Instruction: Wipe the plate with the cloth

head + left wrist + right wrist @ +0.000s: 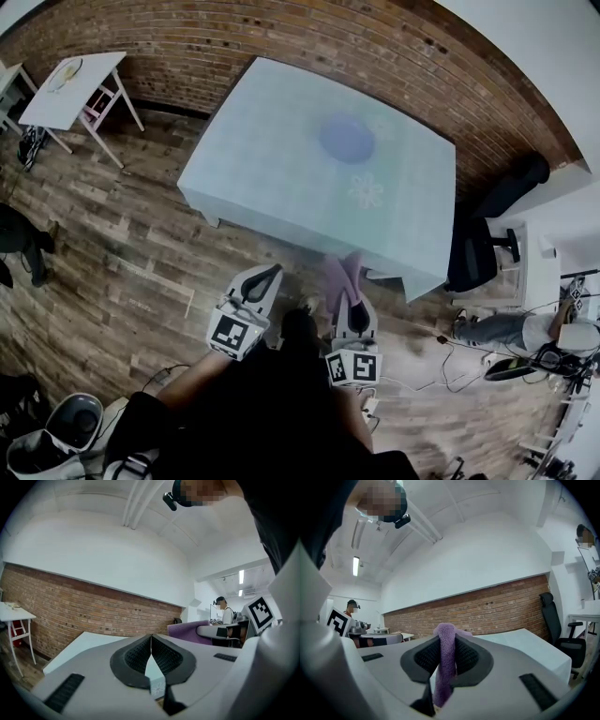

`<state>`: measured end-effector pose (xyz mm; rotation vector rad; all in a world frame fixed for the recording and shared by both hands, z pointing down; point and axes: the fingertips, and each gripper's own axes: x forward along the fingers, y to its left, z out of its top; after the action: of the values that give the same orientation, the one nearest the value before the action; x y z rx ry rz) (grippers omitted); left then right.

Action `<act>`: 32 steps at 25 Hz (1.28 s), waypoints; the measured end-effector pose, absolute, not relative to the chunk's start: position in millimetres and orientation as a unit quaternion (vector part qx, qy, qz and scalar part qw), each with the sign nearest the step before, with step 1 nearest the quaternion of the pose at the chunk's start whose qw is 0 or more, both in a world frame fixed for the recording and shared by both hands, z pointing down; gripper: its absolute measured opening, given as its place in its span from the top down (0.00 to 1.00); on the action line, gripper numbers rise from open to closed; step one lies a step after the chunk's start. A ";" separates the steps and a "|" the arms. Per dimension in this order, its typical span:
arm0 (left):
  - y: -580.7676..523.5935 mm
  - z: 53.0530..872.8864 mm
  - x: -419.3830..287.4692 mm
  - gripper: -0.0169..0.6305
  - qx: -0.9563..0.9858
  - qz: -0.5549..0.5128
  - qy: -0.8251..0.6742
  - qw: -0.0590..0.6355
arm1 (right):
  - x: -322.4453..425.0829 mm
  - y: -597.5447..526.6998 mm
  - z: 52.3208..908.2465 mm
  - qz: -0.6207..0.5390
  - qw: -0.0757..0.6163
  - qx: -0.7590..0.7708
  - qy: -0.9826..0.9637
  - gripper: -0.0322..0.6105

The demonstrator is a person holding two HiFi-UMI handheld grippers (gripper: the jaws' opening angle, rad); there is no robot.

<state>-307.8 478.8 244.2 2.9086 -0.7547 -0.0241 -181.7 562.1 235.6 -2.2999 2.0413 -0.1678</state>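
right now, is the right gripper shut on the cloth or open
Shut on the cloth: in its own view the right gripper pinches the purple fabric between its pads.

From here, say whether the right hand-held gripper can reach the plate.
Probably not yet: the right hand-held gripper hangs short of the table, the plate far across it. Nothing blocks the way.
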 end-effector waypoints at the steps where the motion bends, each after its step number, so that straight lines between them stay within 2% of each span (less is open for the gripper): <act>1: 475.0 247.9 -306.5 0.92 0.966 -0.001 -0.249 0.069 | -181.0 556.9 236.1 -0.054 0.030 -0.746 0.663 0.84; 10: 430.3 259.1 -273.5 0.92 0.963 0.007 -0.256 0.079 | -152.7 507.8 244.1 -0.054 0.026 -0.736 0.675 0.84; 32: 279.8 275.9 -110.9 0.92 0.945 0.051 -0.310 0.088 | 14.2 355.4 261.0 -0.068 0.008 -0.697 0.714 0.84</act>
<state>-110.9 279.8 275.9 2.8133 -0.9231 0.1523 14.2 355.4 261.0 -2.1789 2.2302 -0.2130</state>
